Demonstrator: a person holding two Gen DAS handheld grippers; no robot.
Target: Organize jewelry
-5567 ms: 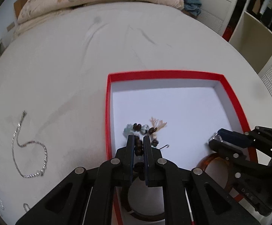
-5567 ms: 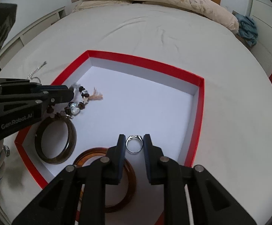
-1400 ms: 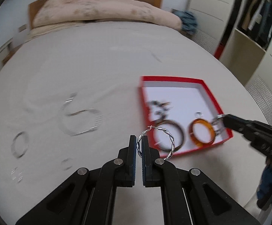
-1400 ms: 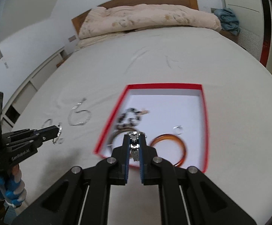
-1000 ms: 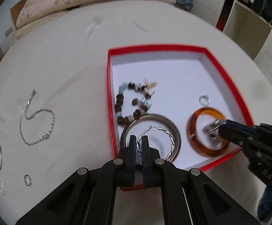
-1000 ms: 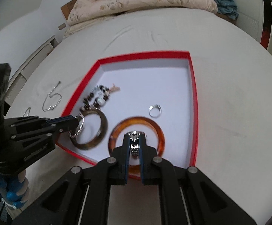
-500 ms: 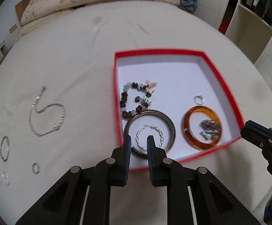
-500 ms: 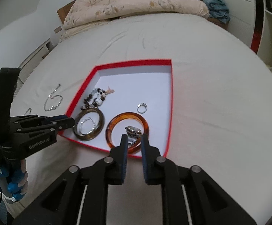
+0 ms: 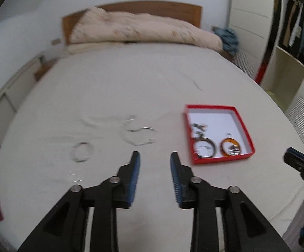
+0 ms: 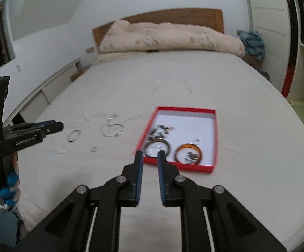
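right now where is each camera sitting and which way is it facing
Left wrist: on the left tool, raised over the bed, facing the headboard; its open fingers show, silver chain ahead, right tool at the edge.
Right wrist: on the right tool, facing the same way; open fingers before the red box, left tool at left.
Shared: box, chain, bed, duvet.

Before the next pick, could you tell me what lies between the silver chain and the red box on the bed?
Only bare bedsheet lies between the silver chain and the red box, which the right wrist view shows most clearly.
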